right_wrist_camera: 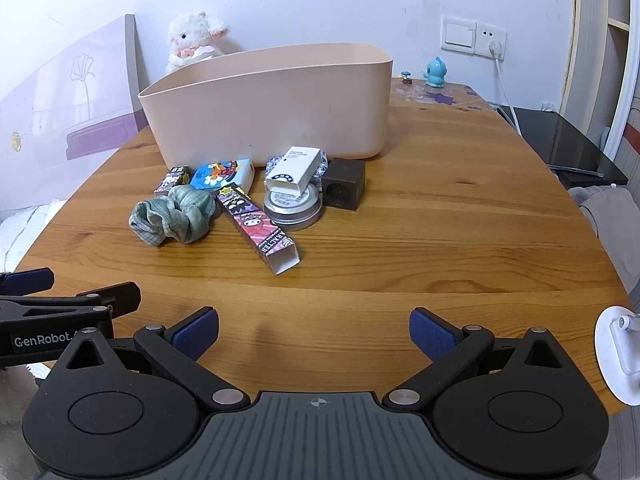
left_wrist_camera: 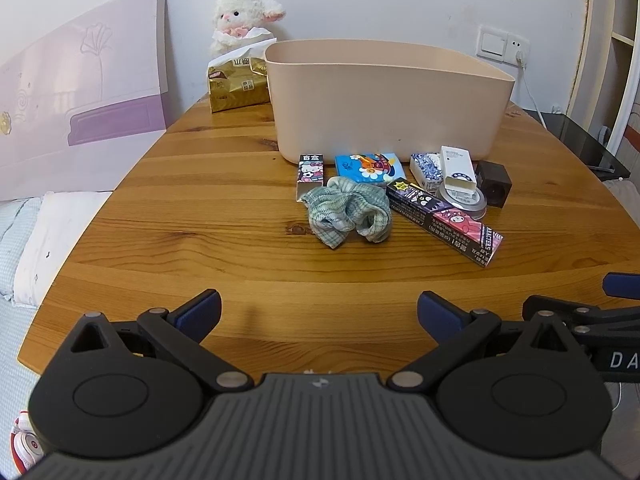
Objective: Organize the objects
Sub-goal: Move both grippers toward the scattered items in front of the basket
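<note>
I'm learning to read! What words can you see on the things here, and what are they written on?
"GenRobot." on the left claw's black body.
"DA", cut off by the picture's edge, on the right claw's body.
"ARACTER", partly cut off, on the long cartoon box.
Too small or blurred: print on the white box, round tin, gold tissue pack, Hello Kitty box.

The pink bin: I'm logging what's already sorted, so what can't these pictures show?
- Pink bin interior: both wrist views, hidden by its near wall.
- Tissue pack: left wrist view, partly behind the bin.
- Blue-patterned packet: right wrist view, mostly under the white box.
</note>
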The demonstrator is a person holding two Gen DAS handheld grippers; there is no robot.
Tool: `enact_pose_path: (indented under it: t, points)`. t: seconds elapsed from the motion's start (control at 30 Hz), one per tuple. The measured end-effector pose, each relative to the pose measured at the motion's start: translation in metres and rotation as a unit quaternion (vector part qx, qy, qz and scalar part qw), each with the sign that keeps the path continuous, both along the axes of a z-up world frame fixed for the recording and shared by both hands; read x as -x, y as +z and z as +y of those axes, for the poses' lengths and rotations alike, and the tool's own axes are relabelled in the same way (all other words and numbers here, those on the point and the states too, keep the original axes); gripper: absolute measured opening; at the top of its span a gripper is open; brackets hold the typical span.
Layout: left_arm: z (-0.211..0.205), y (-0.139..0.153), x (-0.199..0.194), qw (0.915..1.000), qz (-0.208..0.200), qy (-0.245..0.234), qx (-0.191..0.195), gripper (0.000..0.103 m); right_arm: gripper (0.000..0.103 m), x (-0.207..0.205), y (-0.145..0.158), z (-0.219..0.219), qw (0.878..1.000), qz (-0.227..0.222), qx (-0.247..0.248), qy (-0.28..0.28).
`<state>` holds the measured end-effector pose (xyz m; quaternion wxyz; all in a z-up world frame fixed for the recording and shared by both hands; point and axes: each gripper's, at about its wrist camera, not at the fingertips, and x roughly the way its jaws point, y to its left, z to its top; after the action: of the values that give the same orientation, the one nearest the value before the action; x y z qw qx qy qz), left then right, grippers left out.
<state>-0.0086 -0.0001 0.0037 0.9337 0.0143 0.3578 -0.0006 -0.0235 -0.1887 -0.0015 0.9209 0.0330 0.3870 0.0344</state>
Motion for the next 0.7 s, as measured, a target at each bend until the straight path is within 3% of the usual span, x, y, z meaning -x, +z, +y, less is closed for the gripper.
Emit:
enact_pose_path:
  t: [0.7]
  points:
    - [0.001,-0.003,-0.006,1.0,-0.001,-0.008,0.001,0.103,0.103,-0.012,-0.006,0.002,1.0,0.011,0.001,0.009]
